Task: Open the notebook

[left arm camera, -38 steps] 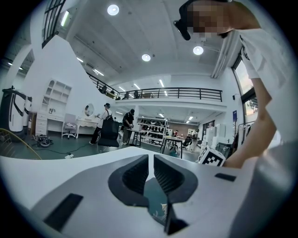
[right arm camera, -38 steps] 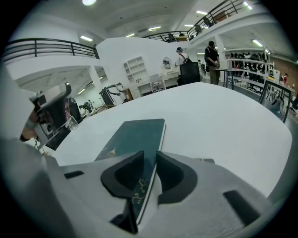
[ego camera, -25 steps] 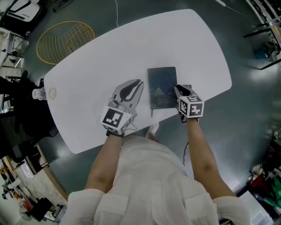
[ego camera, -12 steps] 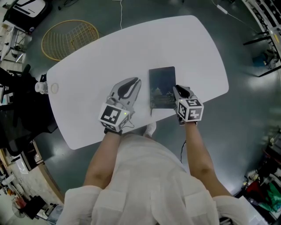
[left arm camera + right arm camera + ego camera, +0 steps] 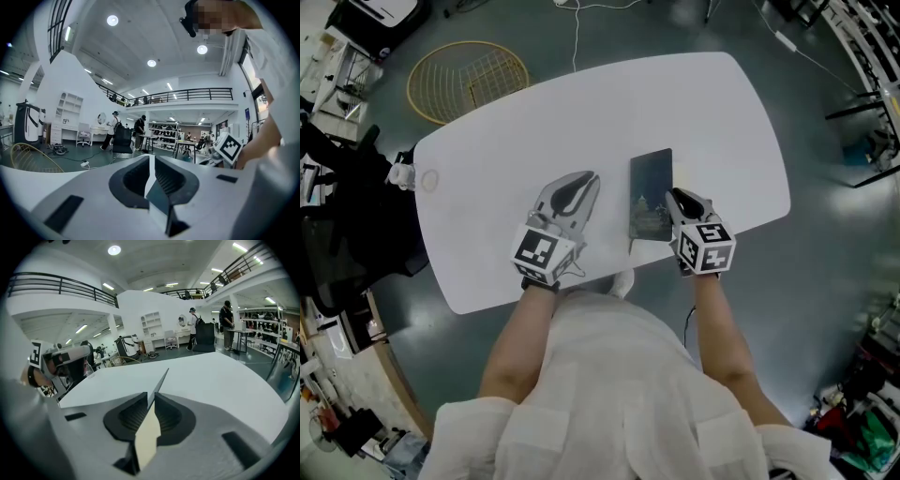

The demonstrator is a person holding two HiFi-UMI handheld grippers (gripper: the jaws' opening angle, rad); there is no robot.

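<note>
**One notebook, gripped at its right long edge**

Count: one notebook (image 5: 650, 187), two grippers, one table (image 5: 722, 112), and one wire basket (image 5: 464, 80) on the floor well beyond the notebook's far left.

Position: the notebook lies on the table. Its long axis runs away from the person, and its near short end is close to the table's near edge. The dark cover faces up.

Right gripper (image 5: 678, 200): it sits at the notebook's right long edge, toward the near corner, and points in over that edge. Its jaws have just been closing. The right gripper view shows them nipped onto a thin leaf seen edge-on, dark along the top and cream on the face. In my judgement that leaf is the cover alone, not the whole book, though the views do not settle this.

Left gripper (image 5: 584, 178): it lies just left of the notebook, parallel to its long axis and apart from it. Its jaws are together with nothing between them.

Governing relation: the held edge is the right one, so the spine is presumably along the left long edge, on the side of the idle left gripper. Opening would then mean swinging the held edge up and over to the left, about the long axis. The right hand is the nearer hand and already has hold. The left is placed to steady the spine side if the book slides.

Risk: the grip is thin, so the leaf could slip out or the whole notebook could lift with it.
</note>
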